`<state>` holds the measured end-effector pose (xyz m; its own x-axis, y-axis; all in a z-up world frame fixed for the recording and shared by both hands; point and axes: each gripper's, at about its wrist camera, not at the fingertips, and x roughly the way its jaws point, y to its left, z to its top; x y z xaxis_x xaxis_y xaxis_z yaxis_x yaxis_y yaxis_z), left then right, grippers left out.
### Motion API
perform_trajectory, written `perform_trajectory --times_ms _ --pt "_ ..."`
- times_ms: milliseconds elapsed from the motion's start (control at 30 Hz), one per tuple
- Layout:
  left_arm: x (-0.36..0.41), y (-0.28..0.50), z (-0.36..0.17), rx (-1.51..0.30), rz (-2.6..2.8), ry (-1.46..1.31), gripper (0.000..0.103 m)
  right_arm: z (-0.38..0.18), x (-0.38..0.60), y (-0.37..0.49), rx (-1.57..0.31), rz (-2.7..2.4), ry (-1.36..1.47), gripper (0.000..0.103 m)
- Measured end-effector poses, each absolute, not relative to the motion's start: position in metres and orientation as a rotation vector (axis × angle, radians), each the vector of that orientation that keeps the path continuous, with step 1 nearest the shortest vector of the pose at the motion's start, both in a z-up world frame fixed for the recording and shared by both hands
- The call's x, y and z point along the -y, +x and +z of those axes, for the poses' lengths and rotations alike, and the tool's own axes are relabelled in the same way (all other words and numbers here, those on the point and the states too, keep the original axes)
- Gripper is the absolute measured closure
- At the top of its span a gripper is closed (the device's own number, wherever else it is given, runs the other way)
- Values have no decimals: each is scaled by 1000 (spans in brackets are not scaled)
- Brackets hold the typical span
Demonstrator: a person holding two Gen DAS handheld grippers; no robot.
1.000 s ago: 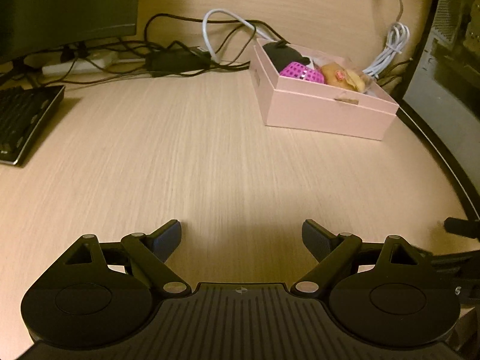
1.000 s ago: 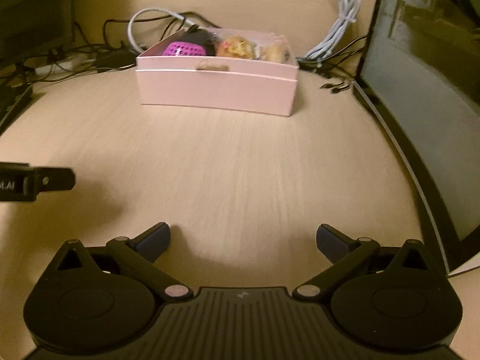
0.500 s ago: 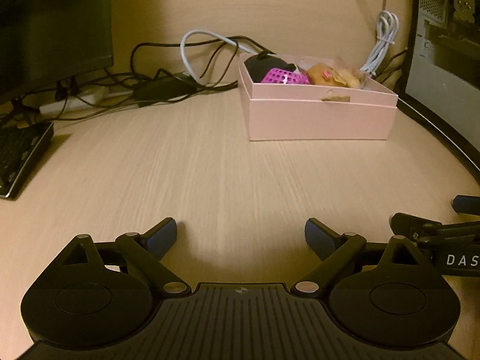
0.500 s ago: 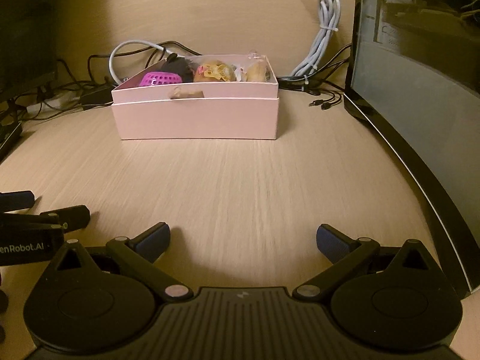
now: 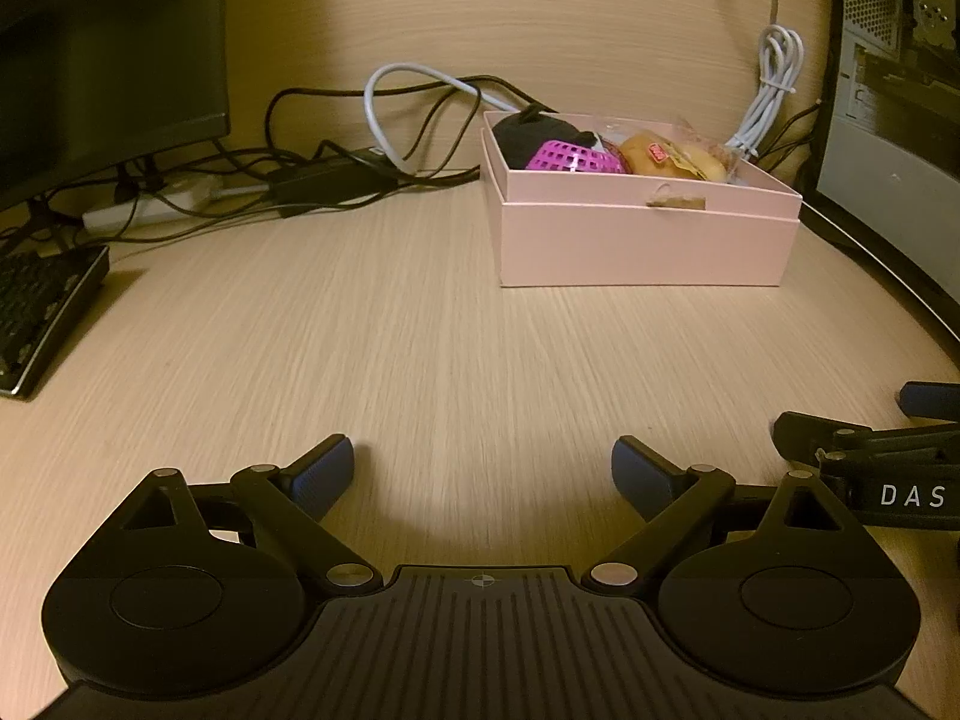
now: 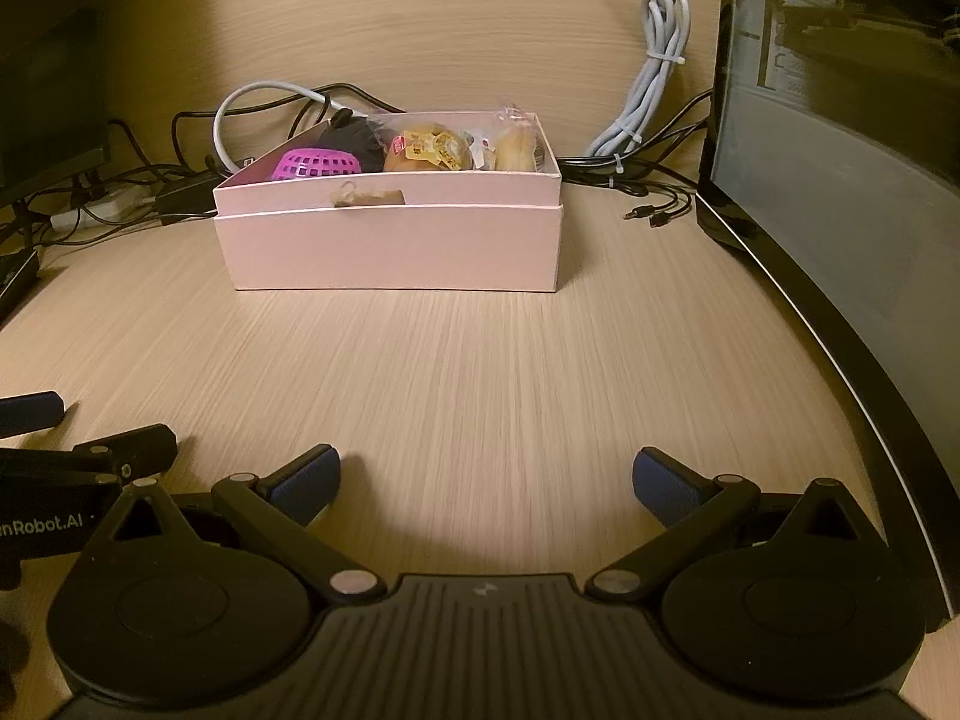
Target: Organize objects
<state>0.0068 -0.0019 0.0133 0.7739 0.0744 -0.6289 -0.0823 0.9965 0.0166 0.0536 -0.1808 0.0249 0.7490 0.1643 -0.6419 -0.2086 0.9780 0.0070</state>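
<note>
From the left wrist, the left gripper hovered low over the desk, jaws wide and empty; the pink box sat far right, apparently already filled. Any reach should clear its near wall.

From the right wrist, the right gripper was level, equally spread, with the box straight ahead.

Left wrist view: low over the pale wood-grain desk, facing forward and slightly right toward the open pink cardboard box, which sits well ahead.
Right wrist view: equally low, facing the same box almost square-on.
Shared: box, desk, coiled white cable.
Cross-sight: each view catches the other black gripper at its edge.
</note>
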Motion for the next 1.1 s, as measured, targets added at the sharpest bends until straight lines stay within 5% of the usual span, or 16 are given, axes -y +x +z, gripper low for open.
perform_trajectory --times_ms 1100 --pt "5 11 14 -684 92 -18 5 25 181 54 -695 205 -67 0"
